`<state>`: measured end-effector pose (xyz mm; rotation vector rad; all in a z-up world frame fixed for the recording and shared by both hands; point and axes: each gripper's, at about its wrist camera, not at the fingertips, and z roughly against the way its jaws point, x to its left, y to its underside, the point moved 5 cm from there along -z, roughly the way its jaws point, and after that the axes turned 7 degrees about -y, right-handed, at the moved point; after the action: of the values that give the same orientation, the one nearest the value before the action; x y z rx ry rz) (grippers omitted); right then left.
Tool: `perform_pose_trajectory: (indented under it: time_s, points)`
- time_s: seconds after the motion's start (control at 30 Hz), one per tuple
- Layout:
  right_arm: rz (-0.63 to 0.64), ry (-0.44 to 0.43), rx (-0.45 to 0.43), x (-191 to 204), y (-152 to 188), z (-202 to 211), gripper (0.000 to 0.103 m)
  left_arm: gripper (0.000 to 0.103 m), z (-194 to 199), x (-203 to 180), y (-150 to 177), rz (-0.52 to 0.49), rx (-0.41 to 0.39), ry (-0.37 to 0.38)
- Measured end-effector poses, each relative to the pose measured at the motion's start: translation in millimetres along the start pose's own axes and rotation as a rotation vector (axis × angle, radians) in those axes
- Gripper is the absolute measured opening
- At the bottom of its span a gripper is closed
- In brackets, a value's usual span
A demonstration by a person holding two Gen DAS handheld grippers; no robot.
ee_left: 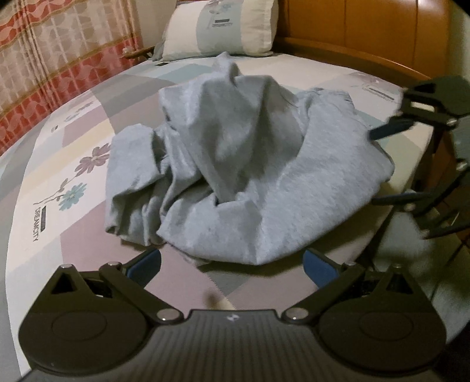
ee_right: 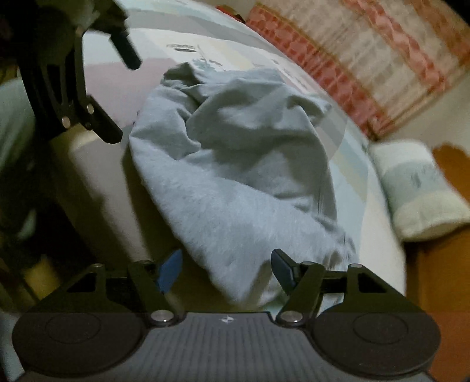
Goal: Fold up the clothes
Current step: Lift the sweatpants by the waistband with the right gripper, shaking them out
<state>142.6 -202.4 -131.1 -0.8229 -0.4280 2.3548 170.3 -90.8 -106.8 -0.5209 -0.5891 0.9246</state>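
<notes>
A grey garment [ee_left: 235,164] lies crumpled in a heap on the patterned bed sheet [ee_left: 64,164], with a peak of cloth standing up in its middle. My left gripper [ee_left: 232,266] is open at the heap's near edge, its blue pads on either side of the hem and clear of it. In the same view my right gripper [ee_left: 392,164] comes in from the right, open, at the garment's right edge. The right wrist view shows the garment [ee_right: 235,182] running down between the open right gripper [ee_right: 226,270] pads, which do not press it. The left gripper [ee_right: 120,94] shows at upper left.
A pillow [ee_left: 223,26] leans at the head of the bed against a wooden headboard [ee_left: 367,26]. A red and beige curtain [ee_left: 44,58] hangs along the far side. The bed's edge drops off to the right of the garment [ee_left: 411,235].
</notes>
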Motion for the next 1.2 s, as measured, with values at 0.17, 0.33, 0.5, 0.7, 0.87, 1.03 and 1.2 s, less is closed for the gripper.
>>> perform_pose_trajectory:
  time_s: [0.17,0.33,0.5,0.7,0.87,1.03,1.2]
  points:
    - [0.112,0.104,0.009,-2.7,-5.9,-22.0,0.068,0.102,5.8,-5.6,-1.2,-0.034,-0.018,0.011]
    - [0.034,0.116,-0.062,-35.0,-24.1,-12.4,0.064,0.102,1.8,-2.9,0.1,-0.053,-0.014,0.002]
    - [0.021,0.046,-0.047,-48.6,-31.4,-21.5,0.027,0.102,-5.9,-1.5,-3.3,-0.056,-0.010,0.004]
    - [-0.088,-0.034,-0.051,-84.7,-42.5,-26.3,0.018,0.102,-7.3,-0.9,-12.1,-0.100,-0.042,0.024]
    - [-0.262,-0.192,-0.005,-137.8,-45.8,-39.1,0.017,0.102,-5.4,-1.0,-40.0,-0.217,-0.122,0.053]
    - [-0.301,-0.220,0.024,-177.3,-51.1,-47.8,0.017,0.102,-7.2,1.1,-69.7,-0.285,-0.153,0.131]
    - [-0.358,-0.200,0.002,-218.0,-61.5,-58.0,0.017,0.102,-12.4,4.7,-84.7,-0.316,-0.166,0.160]
